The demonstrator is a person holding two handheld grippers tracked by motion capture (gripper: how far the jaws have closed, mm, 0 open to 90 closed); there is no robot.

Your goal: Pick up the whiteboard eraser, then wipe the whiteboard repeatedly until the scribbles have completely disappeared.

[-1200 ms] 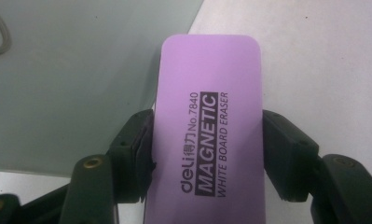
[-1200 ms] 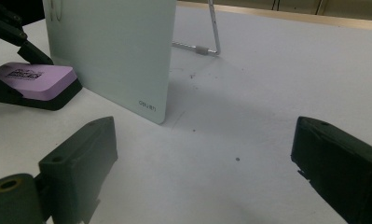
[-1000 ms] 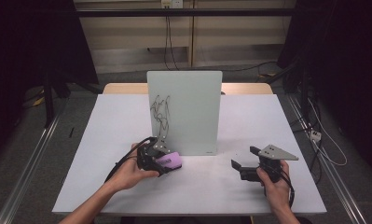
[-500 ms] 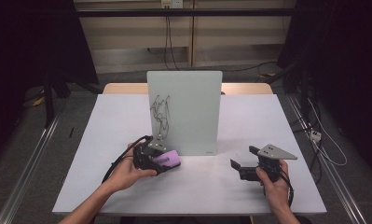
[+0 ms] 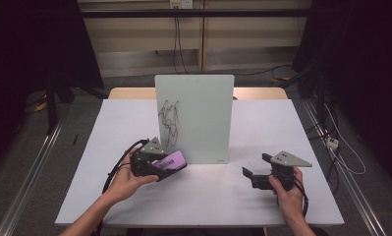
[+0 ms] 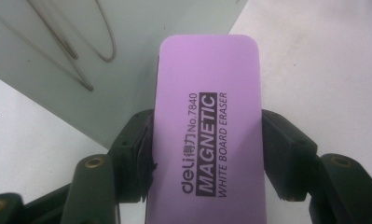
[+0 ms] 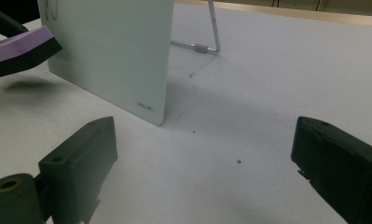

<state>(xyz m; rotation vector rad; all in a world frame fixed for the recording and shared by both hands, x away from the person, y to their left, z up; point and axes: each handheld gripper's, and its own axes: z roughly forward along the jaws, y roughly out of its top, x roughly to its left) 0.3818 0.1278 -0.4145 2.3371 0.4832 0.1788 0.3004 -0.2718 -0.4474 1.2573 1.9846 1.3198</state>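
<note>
Our left tool (image 6: pixel 207 154) clamps the purple whiteboard eraser (image 6: pixel 207 135), hiding its underside; our right tool (image 7: pixel 202 172) gapes empty near the scribbled whiteboard (image 5: pixel 198 118).

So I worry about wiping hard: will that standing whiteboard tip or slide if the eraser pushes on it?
Probably it slides or rocks back. The whiteboard is thin, stands nearly upright, and leans on one slim wire stand on a smooth table. The right gripper, open and idle, could brace it.

White table (image 5: pixel 134 206), upright whiteboard (image 5: pixel 203 113) standing on it
</note>
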